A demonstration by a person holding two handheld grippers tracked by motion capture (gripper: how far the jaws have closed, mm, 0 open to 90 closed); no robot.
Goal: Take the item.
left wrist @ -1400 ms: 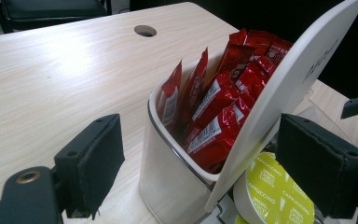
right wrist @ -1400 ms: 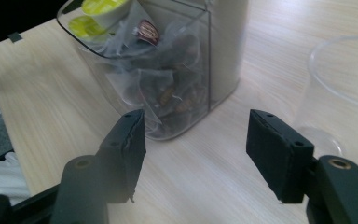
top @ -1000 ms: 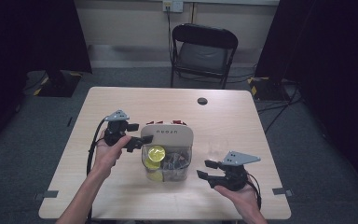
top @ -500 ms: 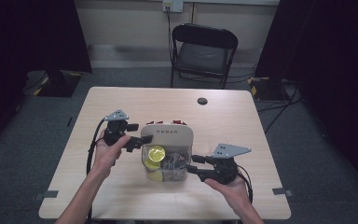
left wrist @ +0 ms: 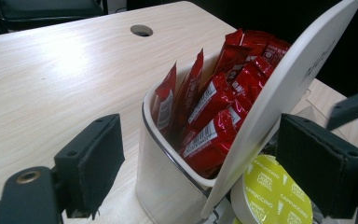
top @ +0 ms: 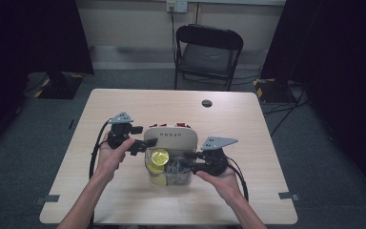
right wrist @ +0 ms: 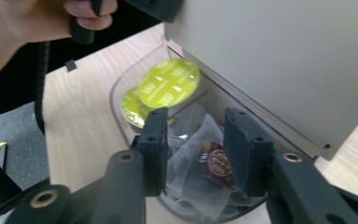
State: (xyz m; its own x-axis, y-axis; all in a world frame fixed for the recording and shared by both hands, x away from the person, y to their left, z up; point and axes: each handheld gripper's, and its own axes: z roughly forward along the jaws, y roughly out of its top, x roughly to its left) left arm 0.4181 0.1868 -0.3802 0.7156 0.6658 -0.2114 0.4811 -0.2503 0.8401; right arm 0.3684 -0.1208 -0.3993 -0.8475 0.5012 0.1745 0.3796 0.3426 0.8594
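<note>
A pale wooden table [top: 124,191] stands on grey carpet, with a black chair [top: 208,55] beyond its far edge and bare wood all round the middle. The left gripper [top: 134,143] has its fingers spread wide beside the container [left wrist: 168,191]; its own view shows red sachets [left wrist: 214,107] packed behind the raised white lid [left wrist: 289,79]. The right gripper [top: 187,162], fingers narrowly parted, reaches into the near compartment, where its view shows yellow capsules [right wrist: 168,84] and clear-wrapped packets [right wrist: 196,172].
</note>
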